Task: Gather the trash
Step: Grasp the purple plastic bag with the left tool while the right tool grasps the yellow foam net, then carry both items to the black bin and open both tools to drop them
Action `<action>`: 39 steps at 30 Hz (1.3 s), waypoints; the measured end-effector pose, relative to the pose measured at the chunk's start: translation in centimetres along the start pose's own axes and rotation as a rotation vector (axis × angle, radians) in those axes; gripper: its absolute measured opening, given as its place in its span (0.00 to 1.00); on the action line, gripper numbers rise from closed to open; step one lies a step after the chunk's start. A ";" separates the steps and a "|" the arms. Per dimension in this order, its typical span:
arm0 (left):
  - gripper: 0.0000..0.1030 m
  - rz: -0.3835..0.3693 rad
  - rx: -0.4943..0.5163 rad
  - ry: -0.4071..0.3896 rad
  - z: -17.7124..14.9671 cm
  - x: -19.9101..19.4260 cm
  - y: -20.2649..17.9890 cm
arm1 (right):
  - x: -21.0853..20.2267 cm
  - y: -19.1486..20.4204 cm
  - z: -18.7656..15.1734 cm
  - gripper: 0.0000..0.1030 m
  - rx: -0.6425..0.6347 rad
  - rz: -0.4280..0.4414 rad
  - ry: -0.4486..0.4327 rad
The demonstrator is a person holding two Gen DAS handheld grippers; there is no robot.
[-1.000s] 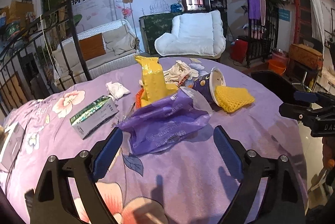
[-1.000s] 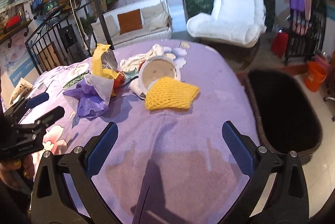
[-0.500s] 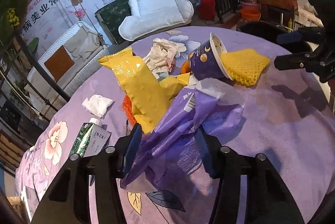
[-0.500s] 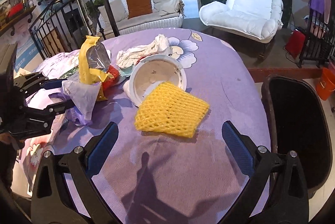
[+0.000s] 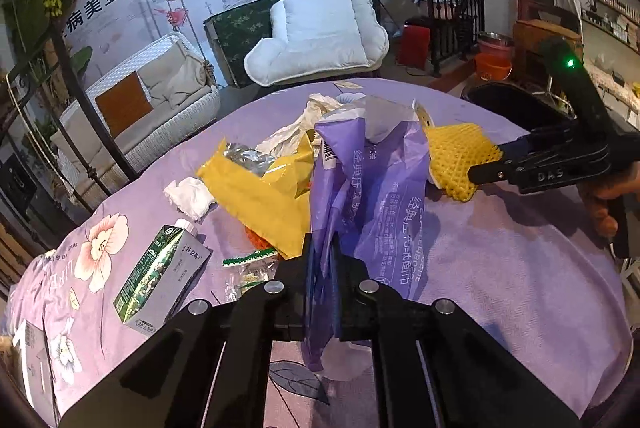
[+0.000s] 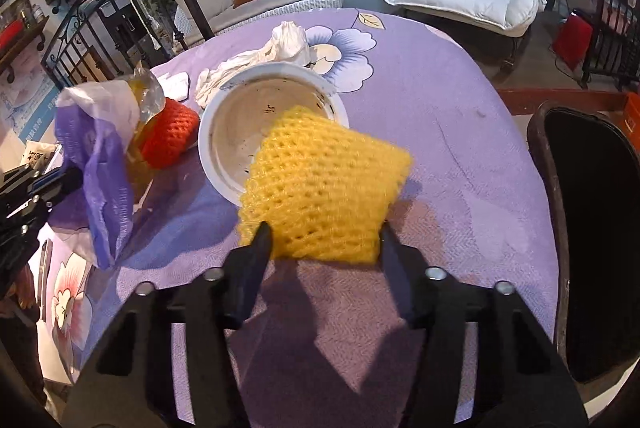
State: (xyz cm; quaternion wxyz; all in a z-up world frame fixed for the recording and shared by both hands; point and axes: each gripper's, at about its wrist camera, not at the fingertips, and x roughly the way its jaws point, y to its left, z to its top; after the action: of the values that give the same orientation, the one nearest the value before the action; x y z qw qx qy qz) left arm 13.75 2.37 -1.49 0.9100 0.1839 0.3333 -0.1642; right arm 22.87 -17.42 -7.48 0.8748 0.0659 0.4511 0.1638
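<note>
**Trash Collection: Both Tongs Engaged on Litter**

The crinkled purple plastic bag with printed white lettering stands pulled up off the round table draped in a lilac floral cloth. Its lower end is pinched between the pressed-together fingers of the left gripper. From the right wrist view, the same bag hangs at the left side of the litter pile.

The yellow foam fruit-net sleeve lies between the fingers of the right gripper, which close in on both its sides; contact appears on each side. From the left wrist view, this gripper meets the sleeve at its right edge.

Adjacent items:
- A white round paper bowl with a soiled interior lies tipped just behind the sleeve.
- A red foam net sits beside the bowl.
- A yellow foil-lined snack wrapper lies behind the purple bag.
- Crumpled white tissue lies beyond the bowl.
- A green and white drink carton lies flat, apart from the pile.
- A black-lined bin stands off the table's right edge.
</note>
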 end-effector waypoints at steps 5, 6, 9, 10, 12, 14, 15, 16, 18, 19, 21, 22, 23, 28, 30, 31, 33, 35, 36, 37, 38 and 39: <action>0.08 -0.037 -0.101 -0.047 -0.2 -1.9 0.1 | -0.8 0.2 -0.7 0.15 0.010 0.019 -0.021; 0.08 -0.058 -0.129 -0.052 -0.3 -2.1 0.1 | -1.1 0.2 -0.9 0.12 0.009 0.018 -0.028; 0.08 -0.068 -0.157 -0.071 -0.5 -2.9 -0.7 | -2.2 0.2 -1.6 0.07 0.013 0.015 -0.062; 0.08 -0.074 -0.166 -0.081 -0.6 -3.2 -1.1 | -2.6 0.1 -1.9 0.07 0.019 0.020 -0.069; 0.08 -0.096 -0.190 -0.095 -0.7 -3.7 -1.4 | -3.5 0.1 -2.4 0.06 0.024 0.021 -0.094; 0.08 -0.115 -0.207 -0.106 -0.6 -4.0 -2.1 | -4.4 0.0 -3.0 0.05 0.025 0.013 -0.119; 0.08 -0.122 -0.214 -0.113 -0.5 -4.2 -2.5 | -5.0 0.0 -3.4 0.05 0.030 0.013 -0.132; 0.08 -0.128 -0.222 -0.119 -0.5 -4.2 -2.9 | -5.7 -0.2 -3.7 0.05 0.039 0.012 -0.153; 0.08 -0.152 -0.245 -0.131 -0.2 -4.3 -3.5 | -7.0 -0.5 -4.2 0.05 0.044 0.000 -0.192; 0.08 -0.162 -0.253 -0.140 -0.2 -4.3 -3.8 | -7.6 -0.7 -4.4 0.04 0.041 -0.012 -0.211; 0.08 -0.178 -0.260 -0.146 -0.1 -4.2 -4.4 | -8.6 -1.1 -4.6 0.04 0.040 -0.033 -0.231; 0.08 -0.189 -0.267 -0.147 -0.1 -4.1 -4.7 | -9.2 -1.4 -4.8 0.04 0.045 -0.038 -0.243; 0.08 -0.198 -0.272 -0.148 -0.1 -4.0 -4.7 | -9.8 -1.7 -4.9 0.04 0.048 -0.038 -0.253; 0.08 -0.233 -0.271 -0.172 1.3 -3.5 -6.3 | -12.4 -2.8 -5.2 0.04 0.036 -0.075 -0.306; 0.08 -0.270 -0.280 -0.179 2.2 -3.3 -6.9 | -13.4 -3.7 -5.1 0.04 0.034 -0.106 -0.326; 0.08 -0.283 -0.277 -0.187 2.7 -3.1 -7.3 | -13.8 -4.4 -4.9 0.04 0.038 -0.127 -0.333; 0.08 -0.287 -0.258 -0.201 3.7 -2.7 -8.2 | -14.4 -6.1 -4.7 0.04 0.051 -0.193 -0.347; 0.08 -0.313 -0.247 -0.203 4.5 -2.3 -9.0 | -14.3 -7.9 -4.4 0.04 0.069 -0.234 -0.339; 0.08 -0.323 -0.246 -0.205 4.8 -2.2 -9.3 | -14.2 -9.3 -4.2 0.04 0.095 -0.256 -0.331; 0.08 -0.332 -0.243 -0.204 5.2 -1.9 -9.8 | -14.0 -10.2 -4.0 0.04 0.112 -0.266 -0.321; 0.08 -0.342 -0.237 -0.203 5.5 -1.7 -10.3 | -13.8 -11.4 -3.9 0.04 0.130 -0.282 -0.310; 0.08 -0.352 -0.230 -0.204 6.0 -1.4 -10.8 | -13.6 -12.0 -3.8 0.04 0.140 -0.295 -0.305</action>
State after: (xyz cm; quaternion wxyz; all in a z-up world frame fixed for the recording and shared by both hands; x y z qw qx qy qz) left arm 11.42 -9.48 1.28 0.9112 0.0006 0.2832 -0.2991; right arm 15.14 -33.48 -2.44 0.9407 0.0838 0.3285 -0.0098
